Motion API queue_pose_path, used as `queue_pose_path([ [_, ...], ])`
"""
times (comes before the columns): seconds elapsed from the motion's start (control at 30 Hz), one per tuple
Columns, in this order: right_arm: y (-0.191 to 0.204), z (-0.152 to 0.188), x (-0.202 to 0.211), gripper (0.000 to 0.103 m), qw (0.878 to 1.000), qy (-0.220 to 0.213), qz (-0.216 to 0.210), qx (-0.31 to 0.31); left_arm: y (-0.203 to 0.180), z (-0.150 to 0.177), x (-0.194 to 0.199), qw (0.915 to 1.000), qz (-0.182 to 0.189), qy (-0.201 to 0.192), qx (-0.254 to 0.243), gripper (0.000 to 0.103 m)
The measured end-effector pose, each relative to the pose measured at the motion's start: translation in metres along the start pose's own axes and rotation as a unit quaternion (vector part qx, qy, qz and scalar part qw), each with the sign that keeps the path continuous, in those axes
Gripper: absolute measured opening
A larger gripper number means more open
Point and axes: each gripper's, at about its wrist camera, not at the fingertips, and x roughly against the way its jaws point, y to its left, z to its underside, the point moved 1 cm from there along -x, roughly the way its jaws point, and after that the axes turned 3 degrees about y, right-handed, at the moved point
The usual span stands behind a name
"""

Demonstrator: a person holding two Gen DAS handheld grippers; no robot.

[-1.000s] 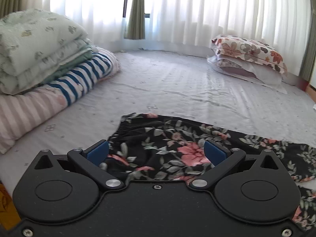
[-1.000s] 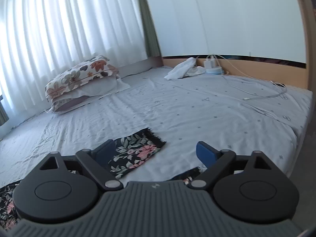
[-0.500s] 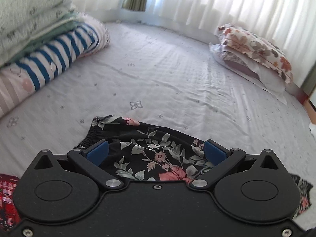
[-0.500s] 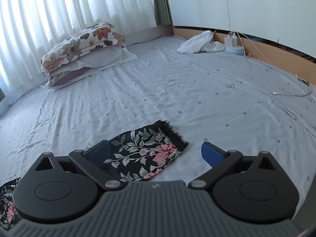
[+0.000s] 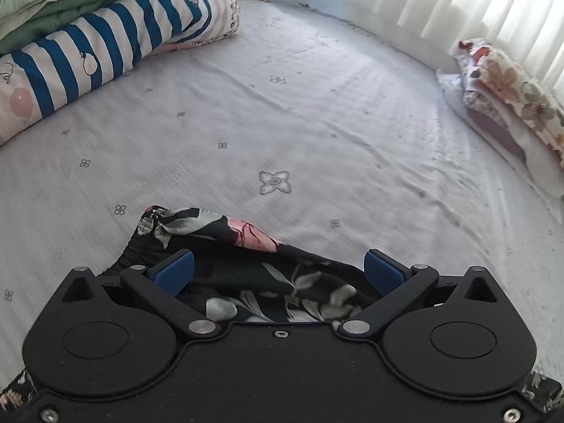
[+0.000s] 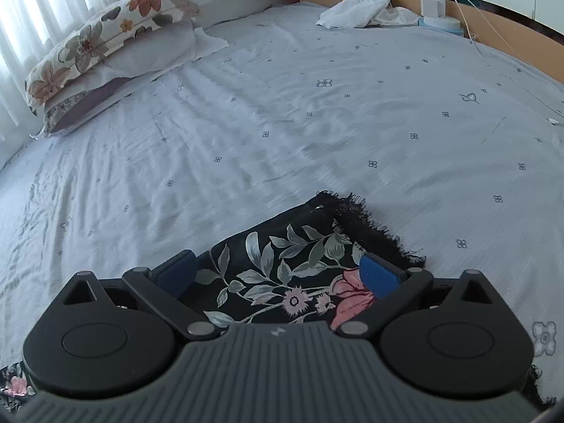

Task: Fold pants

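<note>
**Soft pants, two grips ready**

The pants (image 5: pixel 268 282) lie flat on the bed (image 5: pixel 299 123). They are black with flowers. The cloth looks thin, light and floppy, so it will bend and slide easily. It will not break.

The left gripper (image 5: pixel 278 269) is spread wide over the stretchy waist end. The right gripper (image 6: pixel 276 269) is spread wide over a leg end with a fuzzy hem (image 6: pixel 370 225). Neither one holds anything yet.

Good spots to pinch are likely the thick waistband and the hem, since these edges bunch less.
</note>
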Motion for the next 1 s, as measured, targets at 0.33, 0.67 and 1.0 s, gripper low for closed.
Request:
queue_pose_path([
  [0.33,0.02,-0.005,-0.079,0.103,0.999,0.029,0.026,-0.024,-0.001,-0.009,-0.072,0.9983,-0.05,0.025,0.02,0.103],
  [0.67,0.038,-0.002,-0.115,0.103,0.997,0.037,0.067,-0.012,-0.006,0.004,-0.094,0.9929,-0.118,-0.012,0.001,0.091],
  [1.0,0.043,-0.01,-0.116,0.049,0.995,0.027,0.093,-0.028,0.007,0.002,-0.078,0.9954,-0.089,-0.027,0.023,0.009],
])
